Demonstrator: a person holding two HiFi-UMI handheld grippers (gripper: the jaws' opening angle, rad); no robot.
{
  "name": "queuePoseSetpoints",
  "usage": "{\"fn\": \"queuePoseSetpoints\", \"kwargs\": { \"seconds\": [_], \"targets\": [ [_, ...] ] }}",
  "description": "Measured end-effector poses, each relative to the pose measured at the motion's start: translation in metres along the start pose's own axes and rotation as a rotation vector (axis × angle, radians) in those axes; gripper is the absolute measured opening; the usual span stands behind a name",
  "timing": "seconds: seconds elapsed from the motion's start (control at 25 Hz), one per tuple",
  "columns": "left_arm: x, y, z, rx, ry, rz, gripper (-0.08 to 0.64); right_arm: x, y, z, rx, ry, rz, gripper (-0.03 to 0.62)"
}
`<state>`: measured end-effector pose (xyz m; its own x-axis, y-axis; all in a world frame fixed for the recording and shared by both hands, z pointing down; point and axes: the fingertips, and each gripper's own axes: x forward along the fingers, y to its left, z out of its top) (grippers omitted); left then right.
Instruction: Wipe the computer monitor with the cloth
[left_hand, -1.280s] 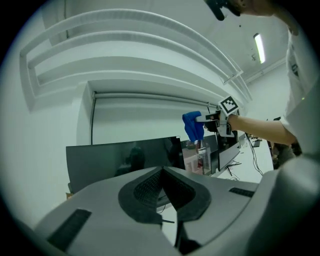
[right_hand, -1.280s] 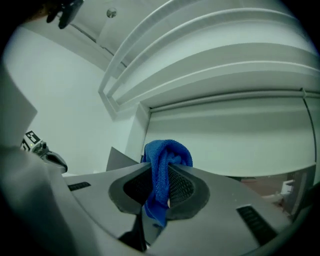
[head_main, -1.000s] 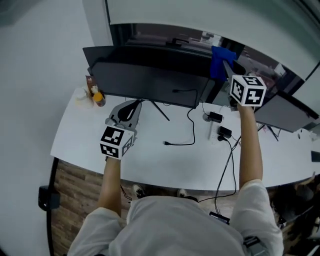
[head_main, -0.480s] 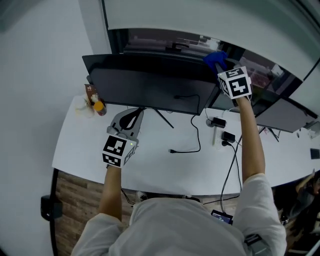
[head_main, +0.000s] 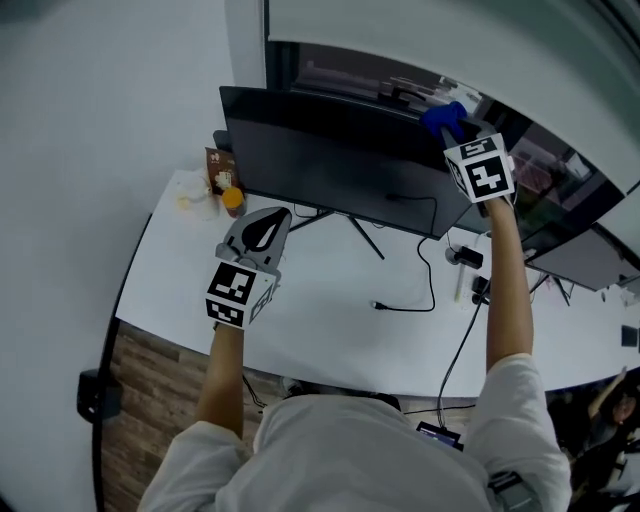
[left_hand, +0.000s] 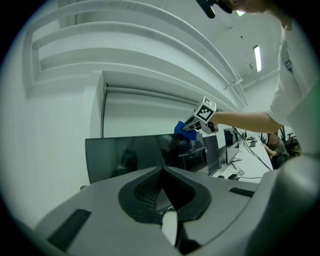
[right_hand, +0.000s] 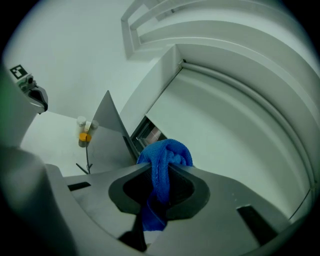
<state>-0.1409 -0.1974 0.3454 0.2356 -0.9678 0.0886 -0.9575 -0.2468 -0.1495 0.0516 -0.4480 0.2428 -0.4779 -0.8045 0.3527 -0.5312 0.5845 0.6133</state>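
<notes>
A wide black monitor (head_main: 330, 160) stands on a white desk (head_main: 320, 320); it also fills the middle of the left gripper view (left_hand: 130, 155). A blue cloth (head_main: 445, 120) is pinched in my right gripper (head_main: 452, 128), which is raised at the monitor's top right corner. In the right gripper view the cloth (right_hand: 162, 160) bulges between the jaws, next to the monitor's edge (right_hand: 112, 130). My left gripper (head_main: 262, 228) hovers over the desk below the monitor's left part, jaws shut with nothing in them (left_hand: 162, 172).
Small bottles and a packet (head_main: 222, 185) stand at the desk's left rear. A black cable (head_main: 405, 300) and plugs (head_main: 465, 258) lie right of centre. More monitors (head_main: 580, 255) stand further right. The monitor's thin stand legs (head_main: 365, 235) reach forward.
My view has shifted, so the monitor now sits further right. The right gripper with the cloth has stayed at the monitor's top right corner. The left gripper rose slightly toward the screen.
</notes>
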Motion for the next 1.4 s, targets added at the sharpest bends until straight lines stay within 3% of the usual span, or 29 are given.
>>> {"fn": "queuePoseSetpoints", "kwargs": {
  "seconds": [0.28,0.44,0.72,1.08,1.4],
  "targets": [
    [-0.051,0.07,-0.035,-0.015,0.045,0.08,0.015,0.037,0.061,0.07,0.021,-0.046,0.055,0.071],
    [-0.077,0.1,-0.044,-0.019,0.062,0.125,0.015,0.056,0.102,0.111,-0.036,-0.042,0.116,0.071],
    [-0.112,0.132,-0.053,-0.028,0.081,0.177,0.015,0.085,0.162,0.175,-0.086,-0.042,0.254,0.071],
    [-0.154,0.169,-0.073,-0.064,0.112,0.267,0.015,0.115,0.237,0.252,-0.138,-0.132,0.332,0.072],
    [-0.182,0.192,-0.088,-0.095,0.128,0.344,0.015,0.136,0.291,0.301,-0.25,-0.16,0.358,0.072]
  ]
}}
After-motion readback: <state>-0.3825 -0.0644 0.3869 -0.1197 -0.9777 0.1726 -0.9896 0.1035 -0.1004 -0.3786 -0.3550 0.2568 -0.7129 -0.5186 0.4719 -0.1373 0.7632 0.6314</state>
